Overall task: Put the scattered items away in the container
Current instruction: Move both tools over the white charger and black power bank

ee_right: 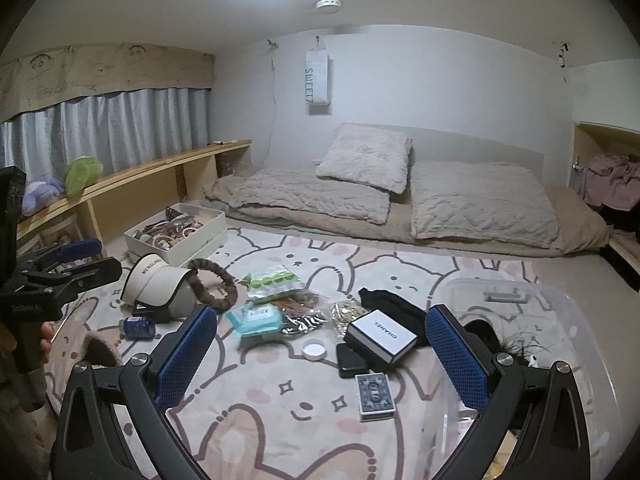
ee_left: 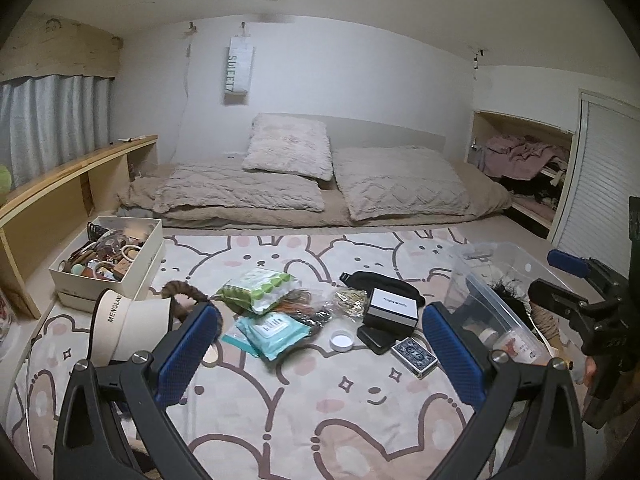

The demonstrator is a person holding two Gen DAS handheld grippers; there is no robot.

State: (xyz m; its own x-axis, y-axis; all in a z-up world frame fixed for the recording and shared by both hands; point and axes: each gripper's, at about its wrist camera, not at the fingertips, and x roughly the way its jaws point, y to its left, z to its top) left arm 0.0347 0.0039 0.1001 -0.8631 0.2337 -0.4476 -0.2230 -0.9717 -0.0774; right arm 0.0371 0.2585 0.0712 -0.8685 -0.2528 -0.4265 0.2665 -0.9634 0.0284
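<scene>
Blue bottle (ee_right: pixel 138 327) only in right view; both hand-held grippers (ee_left: pixel 320 344) (ee_right: pixel 320 344) wide apart, empty.

Clear bin (ee_right: pixel 560 312) contents partly hidden

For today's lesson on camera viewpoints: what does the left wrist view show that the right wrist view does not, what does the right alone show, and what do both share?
Only the left wrist view: the right claw at its right edge, and things seen through the clear bin's near wall.

Only the right wrist view: the left claw at its left edge, a small blue bottle and plush toys on the shelf.

Both: the visor, card deck, white box, white cap, wipes pack and bed.
</scene>
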